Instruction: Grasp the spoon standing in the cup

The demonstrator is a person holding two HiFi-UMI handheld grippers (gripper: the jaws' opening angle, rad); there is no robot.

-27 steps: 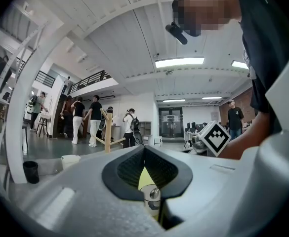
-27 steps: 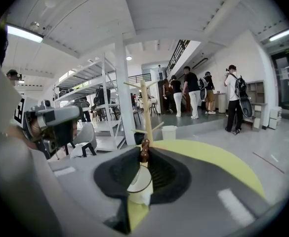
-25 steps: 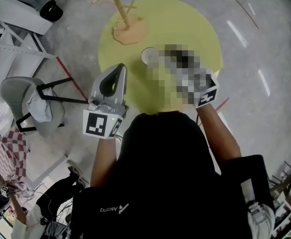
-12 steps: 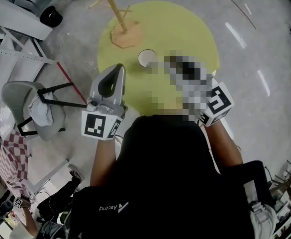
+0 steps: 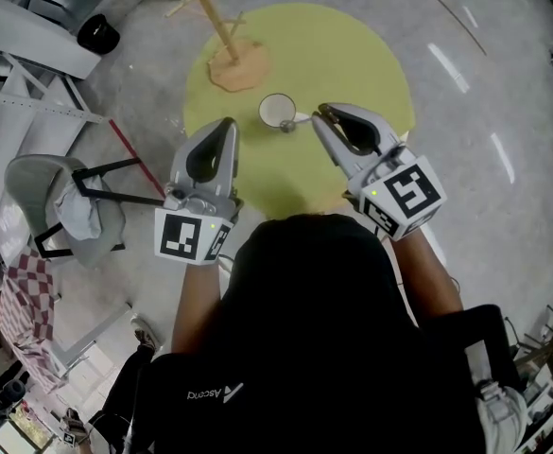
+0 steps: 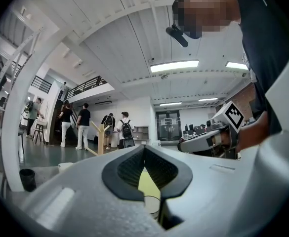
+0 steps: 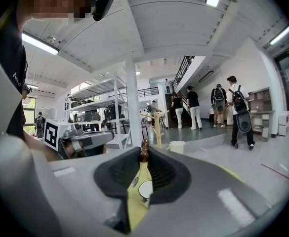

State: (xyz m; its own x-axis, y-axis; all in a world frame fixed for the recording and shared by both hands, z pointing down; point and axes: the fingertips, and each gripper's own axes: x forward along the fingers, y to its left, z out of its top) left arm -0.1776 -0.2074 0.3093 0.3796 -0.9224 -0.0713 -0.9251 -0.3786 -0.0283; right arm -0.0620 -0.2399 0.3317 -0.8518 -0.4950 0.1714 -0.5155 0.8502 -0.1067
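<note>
A white cup (image 5: 276,111) stands on the round yellow table (image 5: 371,55), just left of my right gripper (image 5: 321,113). In the right gripper view the spoon's brown handle end (image 7: 144,153) is pinched between the jaw tips, and its thin shaft slants down toward the cup (image 7: 146,189). The right gripper (image 7: 144,157) is shut on that spoon. My left gripper (image 5: 227,124) hovers over the table's left edge, a little left of and nearer than the cup. Its jaws (image 6: 144,147) meet at the tips with nothing between them. A bit of the cup (image 6: 152,206) shows below them.
A wooden mug tree (image 5: 221,25) stands at the table's far left, beyond the cup. A grey chair (image 5: 30,173) with a cloth and a black bin (image 5: 97,31) sit on the floor at left. Several people (image 7: 239,113) stand far off in the hall.
My right gripper has drawn back slightly toward me and its marker cube has turned to face up. The left gripper has stayed where it was.
</note>
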